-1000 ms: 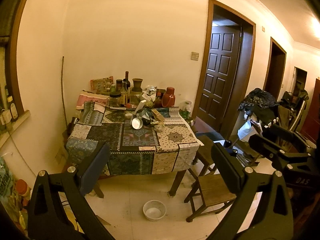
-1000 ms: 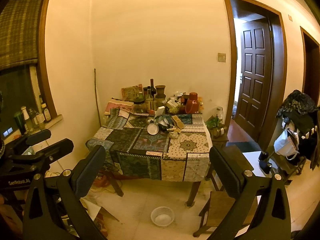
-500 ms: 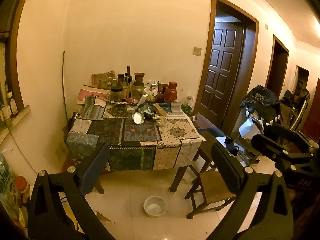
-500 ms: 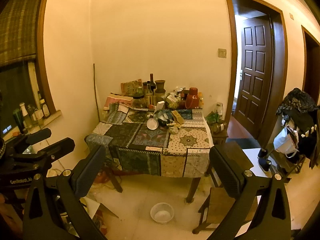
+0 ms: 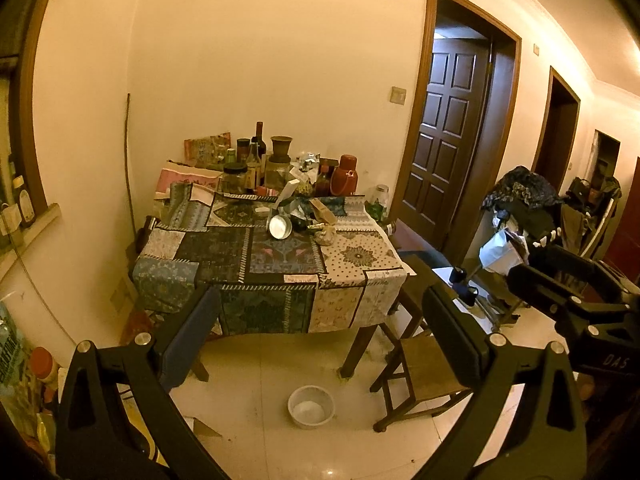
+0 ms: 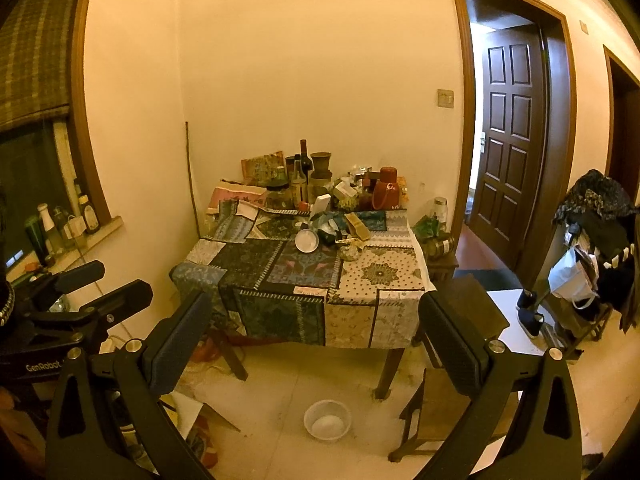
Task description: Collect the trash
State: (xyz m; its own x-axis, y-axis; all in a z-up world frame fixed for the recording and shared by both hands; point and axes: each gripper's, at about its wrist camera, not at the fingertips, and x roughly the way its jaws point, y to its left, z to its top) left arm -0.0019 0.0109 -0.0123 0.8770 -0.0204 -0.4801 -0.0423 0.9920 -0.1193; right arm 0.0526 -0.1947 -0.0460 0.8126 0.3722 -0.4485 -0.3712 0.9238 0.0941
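Both hand-held grippers, left point(image 5: 316, 332) and right point(image 6: 316, 332), are spread wide and hold nothing, well back from the bench point(image 5: 360, 276); the trash point(image 5: 308, 216) lies mid-bench beside a tin point(image 5: 280, 226)

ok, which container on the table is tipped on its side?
The silver can mid-table by the wrapper pile, its round end facing the cameras. The bottles and red jug behind stand upright.

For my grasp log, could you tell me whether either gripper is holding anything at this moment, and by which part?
Nothing is held. The left gripper and right gripper both have their jaws wide apart and bare, well short of the cluttered table.
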